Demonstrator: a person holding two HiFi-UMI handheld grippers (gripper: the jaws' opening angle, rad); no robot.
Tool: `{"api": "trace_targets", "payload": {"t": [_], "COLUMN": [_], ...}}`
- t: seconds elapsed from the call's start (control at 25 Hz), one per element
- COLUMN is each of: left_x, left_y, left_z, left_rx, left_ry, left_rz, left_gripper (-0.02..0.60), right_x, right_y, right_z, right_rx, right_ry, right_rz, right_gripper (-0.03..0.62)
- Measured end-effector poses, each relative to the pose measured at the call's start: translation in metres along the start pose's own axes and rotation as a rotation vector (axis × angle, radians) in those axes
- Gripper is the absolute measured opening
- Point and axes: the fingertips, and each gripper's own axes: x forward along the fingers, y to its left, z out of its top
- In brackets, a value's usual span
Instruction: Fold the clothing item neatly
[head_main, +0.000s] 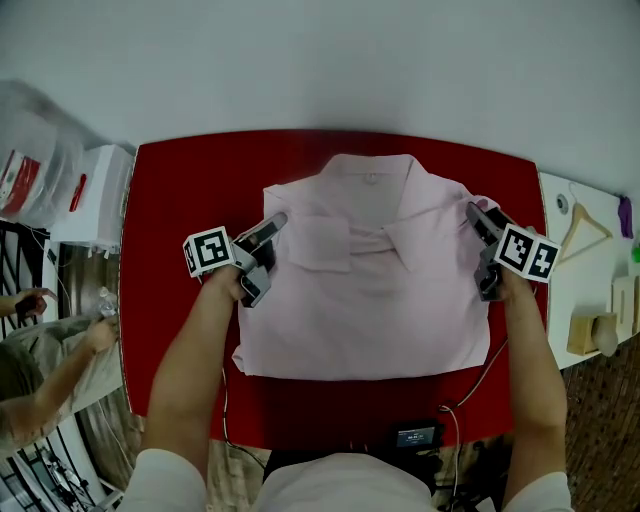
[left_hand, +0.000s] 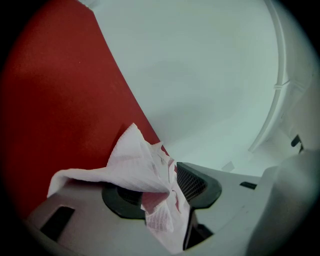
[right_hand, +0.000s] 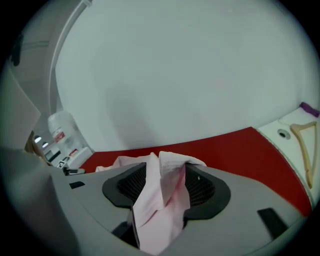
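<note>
A pale pink collared shirt (head_main: 365, 290) lies on the red table (head_main: 180, 200), collar toward the far edge and its lower part folded into a rough rectangle. My left gripper (head_main: 266, 254) is at the shirt's left shoulder edge. In the left gripper view a bunched fold of the shirt (left_hand: 135, 165) is pinched between the left gripper (left_hand: 165, 187) jaws. My right gripper (head_main: 483, 250) is at the right shoulder edge. In the right gripper view the right gripper (right_hand: 162, 192) clamps a gathered wad of pink fabric (right_hand: 167, 167), lifted a little off the table.
A white side table to the right holds a wooden hanger (head_main: 585, 225) and wooden blocks (head_main: 590, 330). A black device (head_main: 415, 436) with cables sits at the table's near edge. At the left stand a white cabinet (head_main: 95, 190) and another person (head_main: 50, 340).
</note>
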Motion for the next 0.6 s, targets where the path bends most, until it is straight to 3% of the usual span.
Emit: {"api": "trace_targets", "payload": {"t": [0.12, 0.28, 0.48, 0.6], "left_x": [-0.002, -0.002, -0.003, -0.003], "left_y": [-0.001, -0.002, 0.0, 0.0], "left_z": [0.001, 0.001, 0.002, 0.001], "left_rx": [0.003, -0.007, -0.022, -0.032], "left_ry": [0.004, 0.012, 0.027, 0.038], "left_rz": [-0.013, -0.034, -0.051, -0.056], "left_gripper": [0.172, 0.172, 0.172, 0.172], "right_x": [-0.002, -0.008, -0.011, -0.004], "right_y": [-0.013, -0.012, -0.012, -0.019], "right_z": [0.004, 0.009, 0.026, 0.014], "right_rx": [-0.031, -0.138, -0.135, -0.054], "right_ry": [-0.022, -0.042, -0.049, 0.046], "right_rz": [-0.121, -0.208, -0.216, -0.171], "right_gripper": [0.224, 0.224, 0.224, 0.224]}}
